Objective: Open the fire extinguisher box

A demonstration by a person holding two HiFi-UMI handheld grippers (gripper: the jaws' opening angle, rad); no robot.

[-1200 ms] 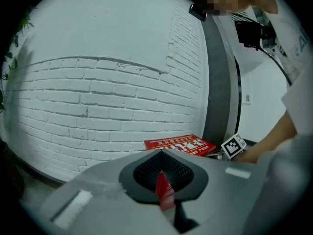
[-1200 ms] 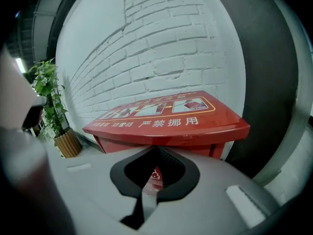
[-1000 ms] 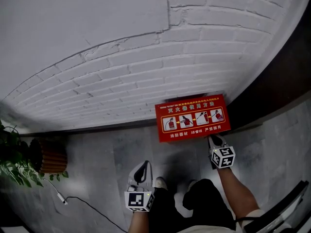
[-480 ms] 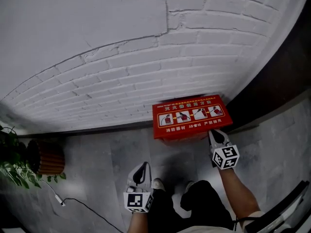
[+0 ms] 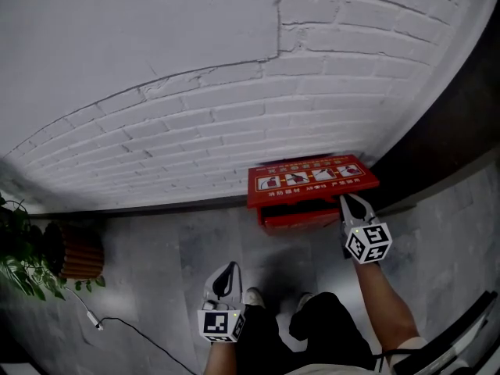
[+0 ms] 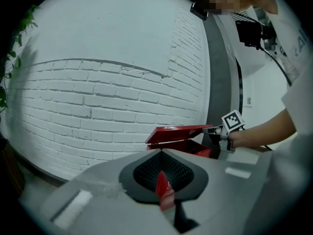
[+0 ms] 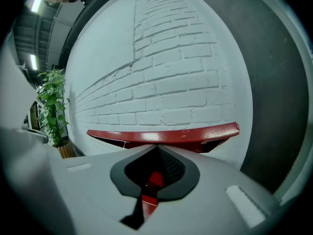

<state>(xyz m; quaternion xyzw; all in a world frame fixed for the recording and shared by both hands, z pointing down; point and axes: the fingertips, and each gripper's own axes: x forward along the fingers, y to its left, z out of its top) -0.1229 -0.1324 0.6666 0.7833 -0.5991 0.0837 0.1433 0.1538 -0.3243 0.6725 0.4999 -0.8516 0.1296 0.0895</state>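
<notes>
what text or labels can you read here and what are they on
Fire extinguisher box lid: white print beside pictograms, too small and blurred to read.
Marker cube on the right gripper: black-and-white square pattern, no words.
Marker cube on the left gripper: same, no words.
Nothing else legible.

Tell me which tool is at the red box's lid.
The right tool, its tips at the lid; the left tool hangs away from the box.
</notes>
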